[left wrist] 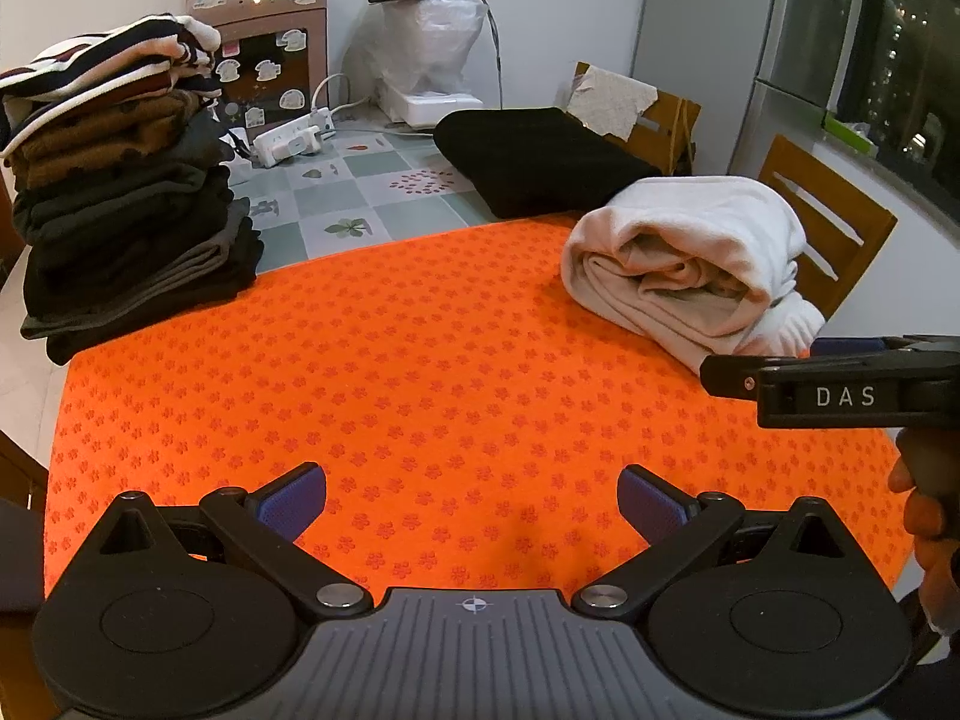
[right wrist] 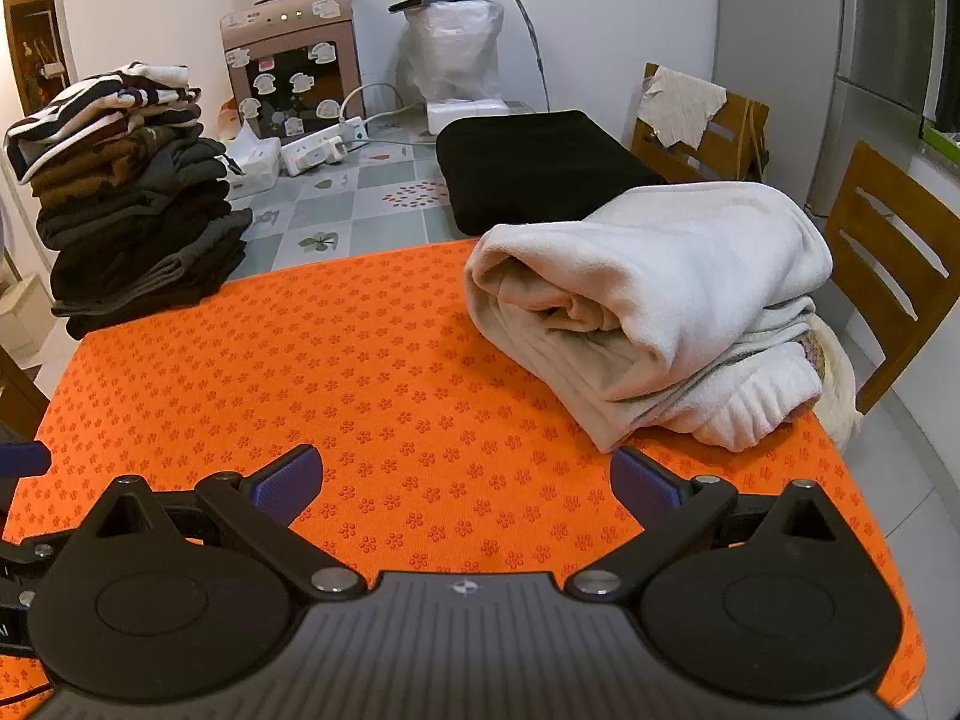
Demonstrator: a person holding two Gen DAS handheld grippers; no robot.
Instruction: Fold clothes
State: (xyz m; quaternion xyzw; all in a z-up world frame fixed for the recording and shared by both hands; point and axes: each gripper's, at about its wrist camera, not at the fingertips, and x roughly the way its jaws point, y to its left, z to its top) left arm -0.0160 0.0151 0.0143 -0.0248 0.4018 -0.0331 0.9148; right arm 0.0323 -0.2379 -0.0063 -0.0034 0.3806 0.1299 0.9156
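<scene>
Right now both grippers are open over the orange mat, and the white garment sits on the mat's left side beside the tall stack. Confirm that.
Wrong on one point: the white garment sits on the right side of the orange mat, across from the tall stack, as the right wrist view shows. Both the left gripper and right gripper are open.

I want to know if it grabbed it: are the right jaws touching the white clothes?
Apart. The right wrist view shows the open right gripper with orange mat between it and the white clothes.
</scene>
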